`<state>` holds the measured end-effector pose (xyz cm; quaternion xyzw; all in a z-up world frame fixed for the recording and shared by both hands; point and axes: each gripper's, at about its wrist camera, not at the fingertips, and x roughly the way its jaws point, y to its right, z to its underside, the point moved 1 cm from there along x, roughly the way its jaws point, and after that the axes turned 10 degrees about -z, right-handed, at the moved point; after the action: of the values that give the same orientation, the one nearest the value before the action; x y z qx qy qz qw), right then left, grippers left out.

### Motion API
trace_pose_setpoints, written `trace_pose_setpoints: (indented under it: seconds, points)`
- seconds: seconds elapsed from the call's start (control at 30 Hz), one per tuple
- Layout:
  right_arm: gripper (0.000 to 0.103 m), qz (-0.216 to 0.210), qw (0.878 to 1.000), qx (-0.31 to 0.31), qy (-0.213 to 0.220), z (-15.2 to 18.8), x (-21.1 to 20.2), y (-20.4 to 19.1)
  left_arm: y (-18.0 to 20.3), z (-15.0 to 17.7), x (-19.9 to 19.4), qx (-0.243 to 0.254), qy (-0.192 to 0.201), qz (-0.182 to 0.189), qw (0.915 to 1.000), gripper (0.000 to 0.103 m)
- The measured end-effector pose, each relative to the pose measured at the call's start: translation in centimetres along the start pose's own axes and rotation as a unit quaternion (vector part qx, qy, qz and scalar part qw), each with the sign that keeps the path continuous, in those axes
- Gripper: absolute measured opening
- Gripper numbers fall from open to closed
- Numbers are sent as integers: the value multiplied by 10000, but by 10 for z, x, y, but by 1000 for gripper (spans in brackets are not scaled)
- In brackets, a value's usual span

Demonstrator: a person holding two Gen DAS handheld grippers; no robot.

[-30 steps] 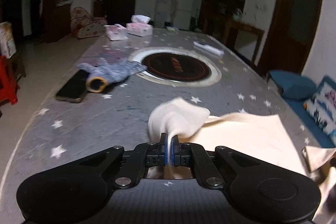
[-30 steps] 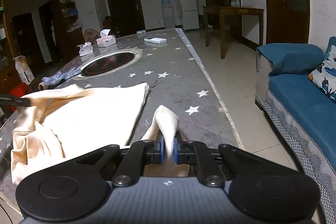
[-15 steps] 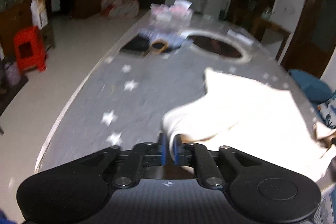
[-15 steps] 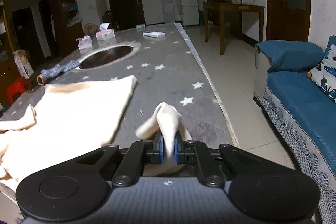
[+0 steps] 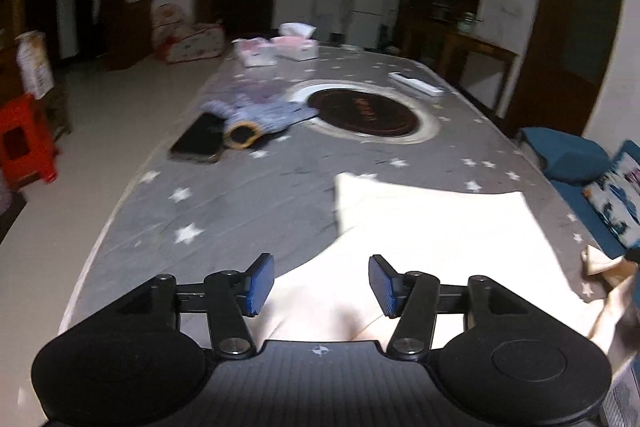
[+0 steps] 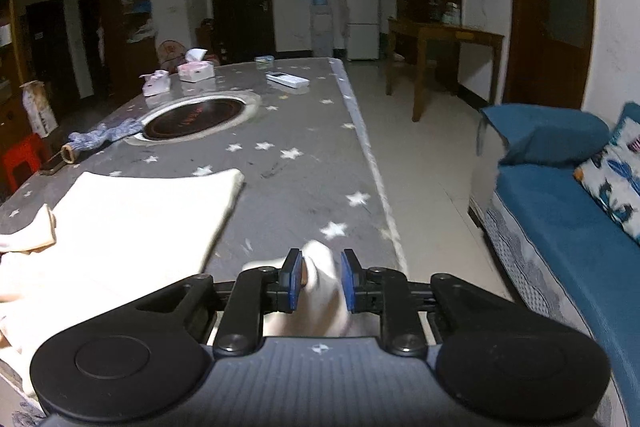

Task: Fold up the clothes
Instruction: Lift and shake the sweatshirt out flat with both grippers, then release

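Cream garment (image 5: 432, 227) flat, left gripper (image 5: 321, 281) opening

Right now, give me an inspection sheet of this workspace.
Surface: grey star-print table with a round inset hob.
Job's things: cream garment spread flat on the near end; one corner bunched up.
Clutter: phone, blue-grey cloth, tissue boxes, remote.
Grippers: left gripper jaws opening, empty, cloth lying below; right gripper jaws opening with the bunched garment corner between them.
Cables: nothing seen.
Surroundings: blue sofa, red stool, fridge, wooden side table.
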<state>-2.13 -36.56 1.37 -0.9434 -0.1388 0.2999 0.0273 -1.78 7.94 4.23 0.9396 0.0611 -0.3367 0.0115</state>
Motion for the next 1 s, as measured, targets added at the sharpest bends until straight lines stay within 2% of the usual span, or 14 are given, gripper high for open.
trace_pose_setpoints:
  seconds: [0.2, 0.33, 0.47, 0.77, 0.87, 0.93, 1.0]
  points:
    - [20, -365, 9993, -37, 10, -22, 14, -7, 14, -19, 17, 236, -33, 91, 9997, 60]
    - [20, -789, 9964, -91, -289, -32, 49, -22, 27, -29, 55, 239, -239, 79, 9994, 60]
    - [20, -1032, 9931, -74, -552, -39, 89, -32, 39, -35, 92, 378, -441, -40, 9983, 58]
    - [20, -1162, 9875, 185, -1044, -43, 156, -27, 51, -43, 147, 576, -751, -105, 9955, 58]
    - [20, -1156, 9876, 131, -1054, -45, 165, -29, 54, -43, 157, 608, -805, -65, 9949, 52]
    - [19, -1145, 9875, 66, -1078, -48, 170, -32, 55, -46, 160, 613, -775, 22, 9951, 33]
    - [8, -1123, 9875, -96, -1099, -50, 174, -36, 57, -49, 162, 627, -753, 93, 9951, 17]
